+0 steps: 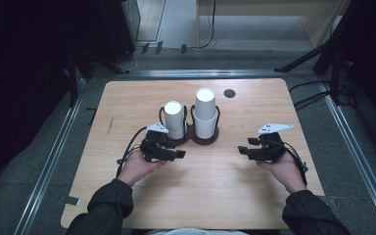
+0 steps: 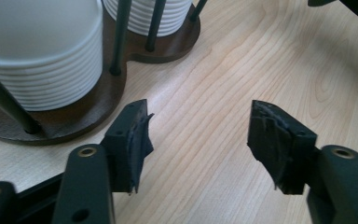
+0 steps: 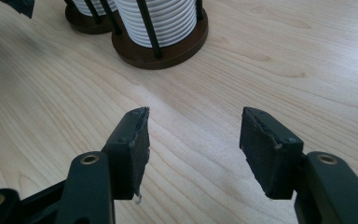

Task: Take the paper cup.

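Observation:
A dark brown double holder (image 1: 198,138) stands at the middle of the wooden table, with a stack of white cups in each ring: a shorter left stack (image 1: 175,117) and a taller right stack (image 1: 205,110). My left gripper (image 1: 180,154) rests low just in front of the left stack, open, its jaws empty. In the left gripper view the gripper (image 2: 198,135) shows bare wood between its pads, with the ribbed cups (image 2: 42,51) and the holder base (image 2: 88,112) at the upper left. My right gripper (image 1: 242,149) is to the right of the holder, open and empty (image 3: 193,140), pointing toward the cups (image 3: 161,18).
A small black round hole (image 1: 229,93) sits in the tabletop (image 1: 127,196) behind the right stack. Thin black rods rise from the holder around each stack. Metal rails run along the table's sides, and dark stands and cables lie on the floor beyond.

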